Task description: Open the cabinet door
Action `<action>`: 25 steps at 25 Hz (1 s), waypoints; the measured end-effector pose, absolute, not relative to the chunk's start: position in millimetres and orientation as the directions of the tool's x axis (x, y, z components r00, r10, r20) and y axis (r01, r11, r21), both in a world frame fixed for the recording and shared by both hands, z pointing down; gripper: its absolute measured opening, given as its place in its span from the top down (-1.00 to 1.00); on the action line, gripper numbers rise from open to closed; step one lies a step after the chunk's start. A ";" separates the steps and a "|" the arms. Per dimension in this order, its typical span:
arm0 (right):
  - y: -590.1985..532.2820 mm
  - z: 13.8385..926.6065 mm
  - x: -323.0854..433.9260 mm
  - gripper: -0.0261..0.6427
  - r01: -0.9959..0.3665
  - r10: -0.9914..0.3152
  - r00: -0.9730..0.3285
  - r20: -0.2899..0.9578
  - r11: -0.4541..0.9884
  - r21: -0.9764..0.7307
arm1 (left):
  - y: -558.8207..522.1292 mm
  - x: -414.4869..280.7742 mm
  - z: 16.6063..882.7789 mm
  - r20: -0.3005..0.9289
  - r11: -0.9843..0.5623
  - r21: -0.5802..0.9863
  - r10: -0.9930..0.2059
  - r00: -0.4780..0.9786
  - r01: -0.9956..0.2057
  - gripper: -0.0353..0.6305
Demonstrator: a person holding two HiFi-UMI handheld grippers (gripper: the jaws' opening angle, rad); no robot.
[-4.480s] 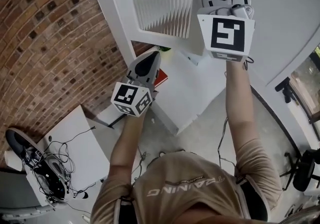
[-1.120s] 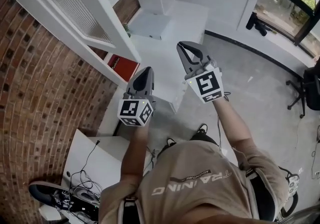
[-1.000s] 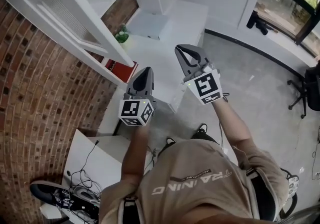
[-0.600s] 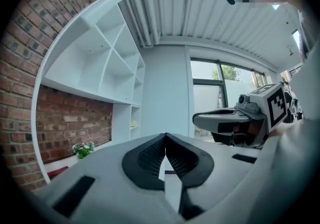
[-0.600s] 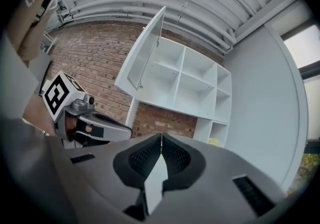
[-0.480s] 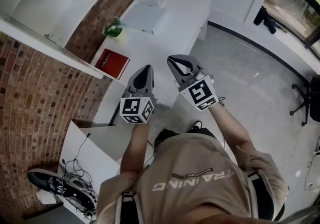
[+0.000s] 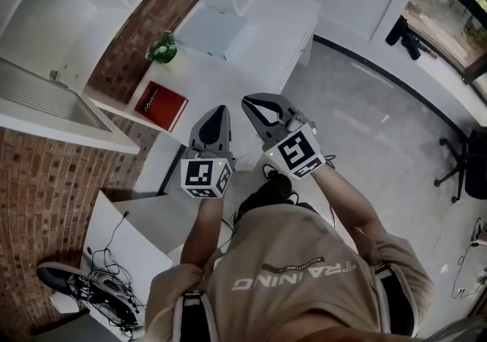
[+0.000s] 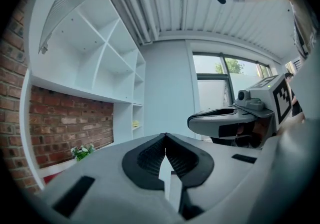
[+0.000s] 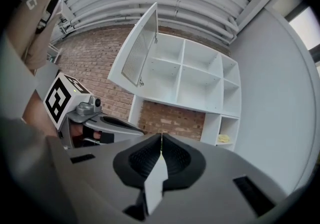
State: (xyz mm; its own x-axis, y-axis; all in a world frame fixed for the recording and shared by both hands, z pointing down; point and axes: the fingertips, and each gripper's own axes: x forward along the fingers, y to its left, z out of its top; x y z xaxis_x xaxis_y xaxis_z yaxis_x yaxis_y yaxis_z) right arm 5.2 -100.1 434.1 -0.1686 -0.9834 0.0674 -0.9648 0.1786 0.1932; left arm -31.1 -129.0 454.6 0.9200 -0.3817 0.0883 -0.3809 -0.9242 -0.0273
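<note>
Rough brick wall [image 7: 46, 180], matt white-painted cabinet [image 9: 200, 83] w/ ribbed door panel [image 9: 136, 56].

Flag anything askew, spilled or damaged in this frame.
Nothing damaged or spilled. The cabinet door stands swung up, open. Only oddity: a tangle of loose cables and what looks like a shoe by the low white board.

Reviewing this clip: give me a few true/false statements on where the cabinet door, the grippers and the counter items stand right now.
1. The white cabinet door with the ribbed panel stands swung open. True.
2. The right gripper grips that door. False: it is shut on nothing, clear of the door.
3. A red book lies on the white counter. True.
4. The left gripper has its jaws wide apart. False: they are together, with nothing between them.
</note>
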 end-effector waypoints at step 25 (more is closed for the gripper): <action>-235.5 470.8 -7.8 0.87 -0.824 -0.835 -0.540 0.106 0.550 0.137 | -244.7 -40.8 463.4 0.036 -0.714 0.007 -0.699 0.714 -0.700 0.87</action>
